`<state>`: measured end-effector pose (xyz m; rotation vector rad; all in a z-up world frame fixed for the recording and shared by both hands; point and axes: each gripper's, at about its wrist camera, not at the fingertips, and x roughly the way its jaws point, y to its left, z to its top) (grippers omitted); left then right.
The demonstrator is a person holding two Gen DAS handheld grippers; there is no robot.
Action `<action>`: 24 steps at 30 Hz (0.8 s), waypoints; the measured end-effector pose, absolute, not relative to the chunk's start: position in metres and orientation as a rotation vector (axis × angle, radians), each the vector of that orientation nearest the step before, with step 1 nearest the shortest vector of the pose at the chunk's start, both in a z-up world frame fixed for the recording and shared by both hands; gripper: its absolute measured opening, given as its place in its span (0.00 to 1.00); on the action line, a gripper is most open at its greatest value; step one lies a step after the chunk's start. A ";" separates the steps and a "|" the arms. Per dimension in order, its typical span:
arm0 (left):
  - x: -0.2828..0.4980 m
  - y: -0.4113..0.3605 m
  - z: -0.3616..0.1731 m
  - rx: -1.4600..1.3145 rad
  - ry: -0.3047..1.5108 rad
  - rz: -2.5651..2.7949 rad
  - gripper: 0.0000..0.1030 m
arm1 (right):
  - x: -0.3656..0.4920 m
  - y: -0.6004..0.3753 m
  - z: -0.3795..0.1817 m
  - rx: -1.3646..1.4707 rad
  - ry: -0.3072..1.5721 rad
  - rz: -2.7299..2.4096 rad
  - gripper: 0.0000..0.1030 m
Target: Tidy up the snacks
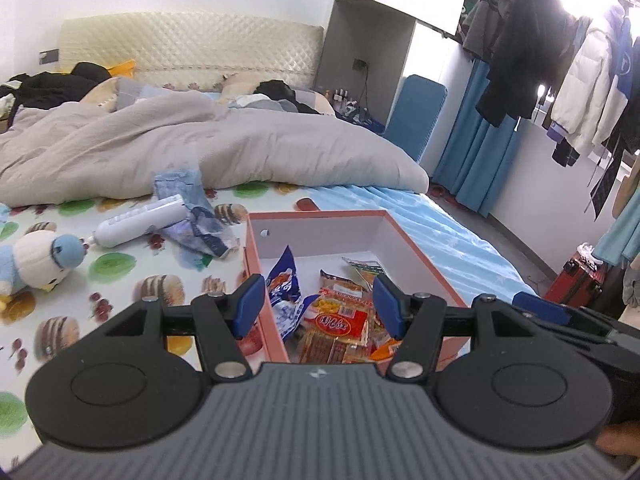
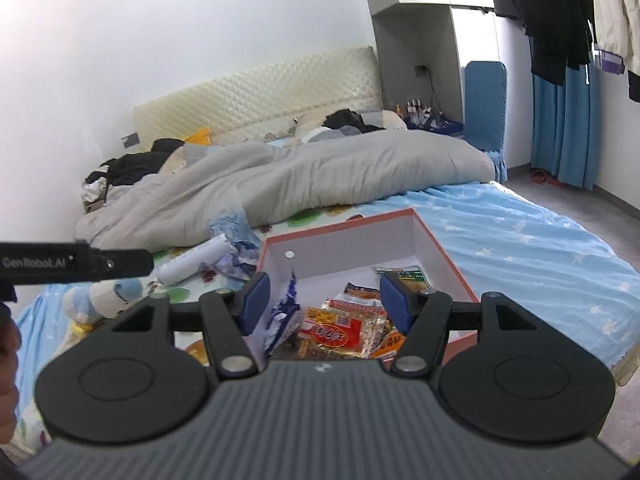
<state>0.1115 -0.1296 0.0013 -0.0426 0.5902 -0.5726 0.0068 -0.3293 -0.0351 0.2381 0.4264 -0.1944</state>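
A salmon-pink box with a white inside lies on the bed and holds several snack packets. Among them are a blue packet, a red and orange packet and a green-topped packet. My left gripper hovers over the box's near end, open, with nothing between its blue pads. My right gripper hangs above the same box, also open and holding nothing. Below it lie the red packet and the blue packet. The two grippers are side by side.
Left of the box lie a white bottle, crumpled blue wrappers and a plush toy on the fruit-print sheet. A grey duvet covers the far bed. A red suitcase and hanging clothes stand right.
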 end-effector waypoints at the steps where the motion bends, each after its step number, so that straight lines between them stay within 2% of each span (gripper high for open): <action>1: 0.105 -0.125 0.003 -0.043 0.587 -0.570 0.63 | 0.002 -0.326 -0.032 0.235 0.421 -0.191 0.61; 14: 0.035 -0.076 0.034 -0.035 0.539 -0.510 0.63 | -0.055 -0.317 -0.021 0.187 0.443 -0.188 0.61; 24: -0.006 -0.079 0.003 -0.036 0.592 -0.484 0.63 | -0.080 -0.314 -0.028 0.210 0.449 -0.159 0.61</action>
